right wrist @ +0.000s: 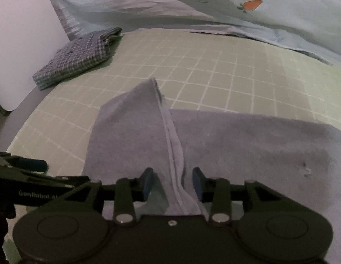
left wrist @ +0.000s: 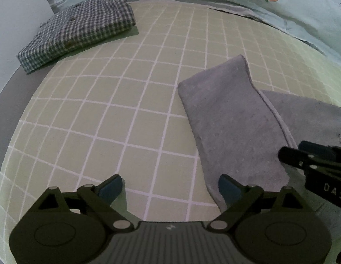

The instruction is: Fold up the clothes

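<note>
The right claw [right wrist: 171, 181] sits nearest the lens, its blue pads partly parted with a raised hemmed ridge of the grey garment [right wrist: 236, 145] running between them; whether the pads actually pinch the cloth I cannot tell. The left claw [left wrist: 170, 187] is spread wide and holds nothing, one pad just at the garment's near edge.

The green gridded mat [left wrist: 104, 110] covers most of the bed, with a pale carrot-print sheet [right wrist: 280, 22] rumpled beyond it. The grey garment lies on the mat's right side, one panel turned over the rest. A checked shirt [left wrist: 80, 33] rests folded at the far left corner.

The grey cloth looks soft, limp and light, likely to sag between grips; the stitched hem seems the firmest hold.

Only the right view shows the hem rising as a ridge; the left view shows the flap's flat outline.
</note>
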A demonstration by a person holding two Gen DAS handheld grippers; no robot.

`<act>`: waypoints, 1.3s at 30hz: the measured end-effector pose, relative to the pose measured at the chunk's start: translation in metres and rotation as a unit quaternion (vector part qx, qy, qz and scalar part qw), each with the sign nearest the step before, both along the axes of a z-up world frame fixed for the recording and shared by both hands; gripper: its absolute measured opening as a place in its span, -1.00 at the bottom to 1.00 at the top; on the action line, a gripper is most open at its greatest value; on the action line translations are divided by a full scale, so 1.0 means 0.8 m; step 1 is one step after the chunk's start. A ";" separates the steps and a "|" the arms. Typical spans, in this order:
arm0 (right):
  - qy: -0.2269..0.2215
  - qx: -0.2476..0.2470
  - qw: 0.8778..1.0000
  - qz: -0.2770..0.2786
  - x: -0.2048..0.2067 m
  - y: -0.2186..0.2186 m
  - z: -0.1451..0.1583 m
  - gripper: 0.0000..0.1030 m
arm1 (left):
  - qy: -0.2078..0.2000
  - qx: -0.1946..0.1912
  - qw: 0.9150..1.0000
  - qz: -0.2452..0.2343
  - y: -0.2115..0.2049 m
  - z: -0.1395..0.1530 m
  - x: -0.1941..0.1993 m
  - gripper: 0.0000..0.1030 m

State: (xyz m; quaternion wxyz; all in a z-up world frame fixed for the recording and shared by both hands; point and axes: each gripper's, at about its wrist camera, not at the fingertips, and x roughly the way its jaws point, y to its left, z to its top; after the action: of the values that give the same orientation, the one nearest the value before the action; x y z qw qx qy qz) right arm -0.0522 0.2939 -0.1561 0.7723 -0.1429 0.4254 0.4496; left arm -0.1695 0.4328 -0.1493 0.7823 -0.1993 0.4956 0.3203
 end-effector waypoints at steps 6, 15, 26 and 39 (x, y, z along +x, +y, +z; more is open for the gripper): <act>-0.031 -0.002 0.998 0.061 -0.009 0.013 -0.003 -0.84 | 0.006 0.002 1.000 0.007 -0.001 0.000 -0.004 0.85; -0.102 0.028 0.994 0.034 -0.019 -0.027 0.043 -0.92 | -0.007 0.018 0.999 -0.036 -0.013 0.010 0.014 0.85; -0.131 -0.034 0.988 -0.071 0.009 -0.101 0.045 -0.92 | -0.003 0.021 0.987 -0.156 -0.066 0.006 0.059 0.85; -0.125 -0.062 0.986 -0.086 0.012 -0.111 0.037 -0.88 | -0.003 -0.015 0.990 -0.140 -0.055 -0.005 0.051 0.91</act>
State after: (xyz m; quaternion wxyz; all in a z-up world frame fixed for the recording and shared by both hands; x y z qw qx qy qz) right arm -0.0425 0.2054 -0.1268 0.8450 -0.2083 0.3632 0.3326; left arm -0.1285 0.3887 -0.1531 0.8178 -0.1401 0.5213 0.1997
